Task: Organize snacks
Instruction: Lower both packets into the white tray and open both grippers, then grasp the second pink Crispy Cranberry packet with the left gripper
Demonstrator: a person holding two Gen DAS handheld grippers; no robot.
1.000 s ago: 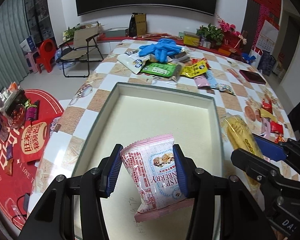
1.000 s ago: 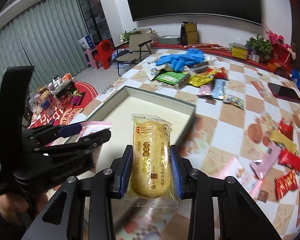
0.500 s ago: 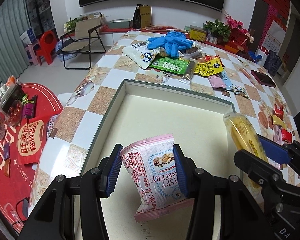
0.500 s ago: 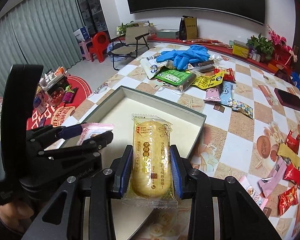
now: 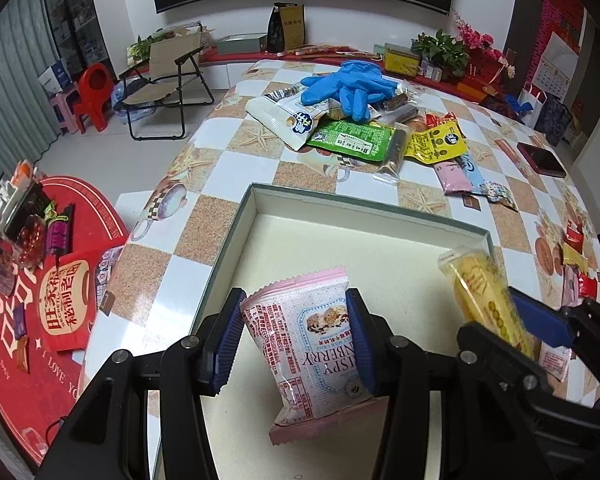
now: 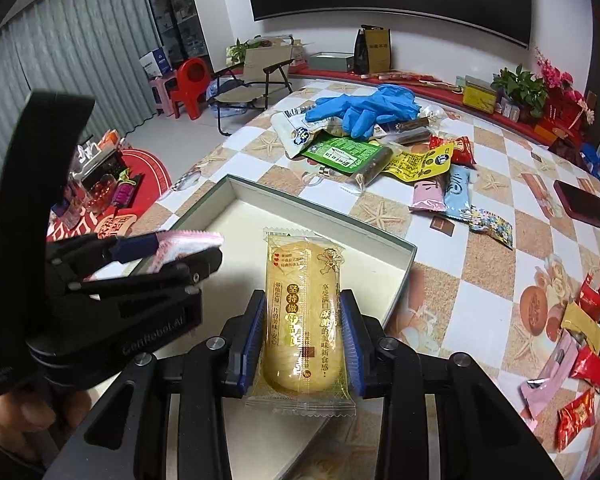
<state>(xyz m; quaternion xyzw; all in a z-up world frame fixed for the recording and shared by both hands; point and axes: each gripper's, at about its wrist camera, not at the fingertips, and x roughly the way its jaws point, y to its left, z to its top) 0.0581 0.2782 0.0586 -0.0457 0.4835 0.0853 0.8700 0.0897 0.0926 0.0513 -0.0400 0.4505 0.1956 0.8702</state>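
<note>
Two tongs (image 5: 296,344) (image 6: 304,344), packets clamped.

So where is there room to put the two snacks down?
The box floor is bare wall to wall. Bare table lies between the box and the snack pile. Crowded: that pile under the gloves, and the candies at the table's right edge.

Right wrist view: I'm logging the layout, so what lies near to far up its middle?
Right gripper shut on the yellow wrapped cake → open grey box → green flat packet → blue rubber gloves → black-and-gold bag.
</note>
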